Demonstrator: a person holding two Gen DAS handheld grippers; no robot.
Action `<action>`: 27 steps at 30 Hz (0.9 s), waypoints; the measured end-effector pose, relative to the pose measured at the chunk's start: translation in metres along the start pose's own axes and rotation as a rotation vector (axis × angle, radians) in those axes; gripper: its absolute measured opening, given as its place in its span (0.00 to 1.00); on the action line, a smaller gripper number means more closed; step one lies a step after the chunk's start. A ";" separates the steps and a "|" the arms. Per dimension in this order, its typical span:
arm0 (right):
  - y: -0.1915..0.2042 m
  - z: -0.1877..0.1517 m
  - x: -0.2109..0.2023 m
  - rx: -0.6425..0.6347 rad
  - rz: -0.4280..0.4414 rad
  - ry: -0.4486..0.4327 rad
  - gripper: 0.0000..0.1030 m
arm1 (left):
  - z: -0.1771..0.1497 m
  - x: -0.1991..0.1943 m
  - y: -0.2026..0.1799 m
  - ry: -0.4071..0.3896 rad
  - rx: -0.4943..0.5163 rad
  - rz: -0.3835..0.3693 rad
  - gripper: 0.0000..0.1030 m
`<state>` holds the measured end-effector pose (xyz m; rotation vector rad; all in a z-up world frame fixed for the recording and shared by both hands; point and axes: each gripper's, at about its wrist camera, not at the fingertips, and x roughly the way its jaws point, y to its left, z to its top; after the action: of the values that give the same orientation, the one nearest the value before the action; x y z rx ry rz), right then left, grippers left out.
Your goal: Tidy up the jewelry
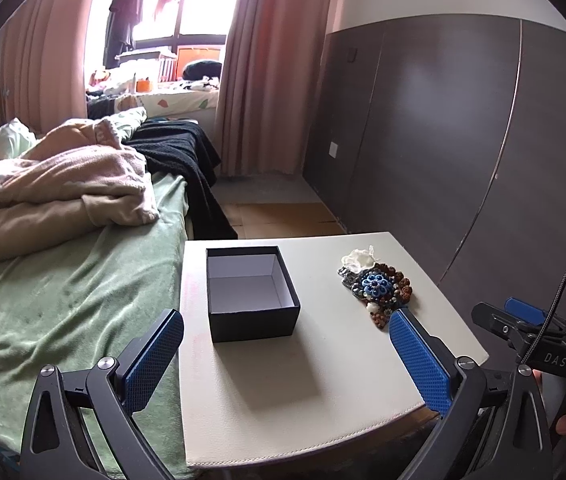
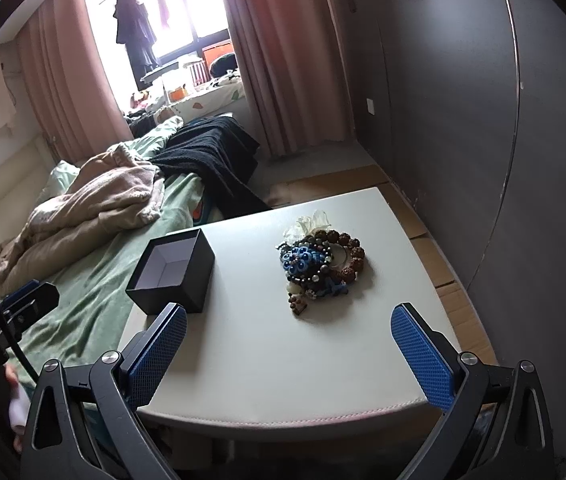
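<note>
An open black box (image 1: 251, 292) with a white inside stands empty on a white table (image 1: 283, 392). It also shows in the right wrist view (image 2: 173, 270). A pile of jewelry (image 1: 379, 284) lies to its right: brown bead bracelets, a blue flower piece, a white piece. The pile shows in the right wrist view (image 2: 319, 260). My left gripper (image 1: 285, 328) is open and empty, above the table's near part, in front of the box. My right gripper (image 2: 289, 326) is open and empty, above the near edge, in front of the pile.
A bed with a green sheet (image 1: 63, 300), beige blankets (image 1: 55, 184) and a black cloth (image 1: 179, 156) lies left of the table. A dark panelled wall (image 1: 463, 140) stands to the right. Cardboard (image 2: 451, 280) covers the floor beside the table.
</note>
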<state>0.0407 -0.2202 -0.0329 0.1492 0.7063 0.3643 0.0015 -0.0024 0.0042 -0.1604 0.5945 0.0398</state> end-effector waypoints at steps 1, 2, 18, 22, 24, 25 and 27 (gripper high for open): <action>0.001 0.000 0.000 -0.004 -0.004 0.000 1.00 | 0.000 0.000 0.000 -0.001 0.002 0.001 0.99; 0.002 0.000 0.000 -0.007 -0.008 -0.001 1.00 | 0.000 0.000 -0.001 -0.002 0.003 0.003 0.99; -0.003 0.003 -0.002 0.003 -0.021 -0.016 1.00 | 0.001 -0.002 0.000 -0.011 0.018 0.004 0.99; -0.004 0.004 -0.002 0.003 -0.024 -0.018 1.00 | 0.002 -0.001 0.000 -0.009 0.011 -0.003 0.99; -0.005 0.005 -0.002 0.009 -0.025 -0.017 1.00 | 0.003 0.002 -0.001 -0.003 0.004 -0.008 0.99; -0.006 0.005 -0.002 0.015 -0.025 -0.015 1.00 | 0.004 0.002 -0.002 -0.002 0.000 -0.013 0.99; -0.008 0.006 0.000 0.026 -0.030 -0.008 1.00 | 0.006 0.005 -0.004 -0.001 -0.003 -0.018 0.99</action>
<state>0.0472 -0.2278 -0.0301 0.1648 0.7048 0.3261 0.0094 -0.0054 0.0064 -0.1688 0.5923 0.0232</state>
